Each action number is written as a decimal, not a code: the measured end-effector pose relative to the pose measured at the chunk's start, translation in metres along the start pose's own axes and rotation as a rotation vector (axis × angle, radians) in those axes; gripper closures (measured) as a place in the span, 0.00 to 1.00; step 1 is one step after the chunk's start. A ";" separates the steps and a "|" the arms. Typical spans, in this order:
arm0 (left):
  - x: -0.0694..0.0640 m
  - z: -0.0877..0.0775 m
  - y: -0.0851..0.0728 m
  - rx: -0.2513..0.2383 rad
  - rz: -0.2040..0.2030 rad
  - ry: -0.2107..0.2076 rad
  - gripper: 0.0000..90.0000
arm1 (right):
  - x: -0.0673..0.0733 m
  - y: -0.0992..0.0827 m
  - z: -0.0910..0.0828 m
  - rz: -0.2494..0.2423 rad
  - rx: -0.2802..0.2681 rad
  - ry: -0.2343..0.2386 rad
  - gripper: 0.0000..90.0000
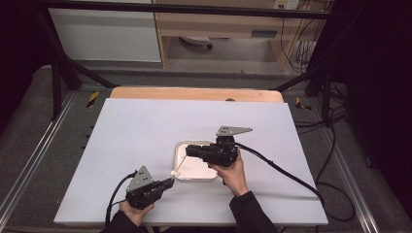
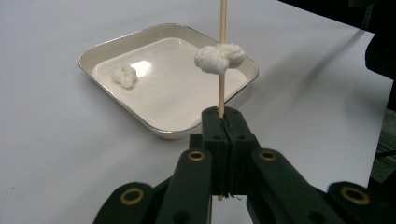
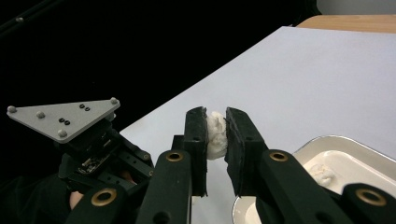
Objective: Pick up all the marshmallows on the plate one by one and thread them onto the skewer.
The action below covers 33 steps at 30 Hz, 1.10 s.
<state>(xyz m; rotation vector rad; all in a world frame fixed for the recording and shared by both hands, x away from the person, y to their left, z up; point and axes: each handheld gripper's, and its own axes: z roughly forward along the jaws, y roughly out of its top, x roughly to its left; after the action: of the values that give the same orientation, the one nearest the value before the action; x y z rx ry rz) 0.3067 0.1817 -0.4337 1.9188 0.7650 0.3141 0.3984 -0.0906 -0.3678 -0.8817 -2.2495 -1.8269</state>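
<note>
My left gripper [image 2: 223, 122] is shut on the lower end of a thin wooden skewer [image 2: 222, 42], which stands up from the jaws. A white puffy lump [image 2: 218, 58] is threaded on the skewer a little above them. In the high view this gripper [image 1: 170, 182] sits at the near left corner of the white tray [image 1: 180, 145], its skewer [image 1: 180, 164] slanting over the rim. My right gripper [image 3: 216, 126] is shut on a second white lump [image 3: 215, 133] and hovers over the tray [image 1: 188, 151], pointing left. Another lump [image 2: 124, 75] lies in the tray.
The tray rests on a white board [image 1: 145, 126] that covers the table, with a wooden edge [image 1: 194, 93] behind it. A black cable [image 1: 291, 179] trails right from the right gripper. Dark frame bars and floor cables surround the table.
</note>
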 end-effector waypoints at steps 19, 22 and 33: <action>-0.002 0.001 0.000 -0.014 -0.026 -0.002 0.98 | 0.004 -0.008 0.005 -0.025 -0.015 0.012 0.91; -0.003 0.002 0.000 -0.014 -0.030 -0.005 0.98 | 0.004 -0.008 0.005 -0.030 -0.019 0.015 0.91; -0.004 0.002 0.000 -0.016 -0.040 -0.015 0.98 | 0.006 -0.012 0.008 -0.037 -0.024 0.024 0.92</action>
<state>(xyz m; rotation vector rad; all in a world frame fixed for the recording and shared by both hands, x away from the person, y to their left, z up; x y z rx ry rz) 0.3049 0.1777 -0.4339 1.8861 0.7878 0.2802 0.3900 -0.0827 -0.3778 -0.8233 -2.2488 -1.8738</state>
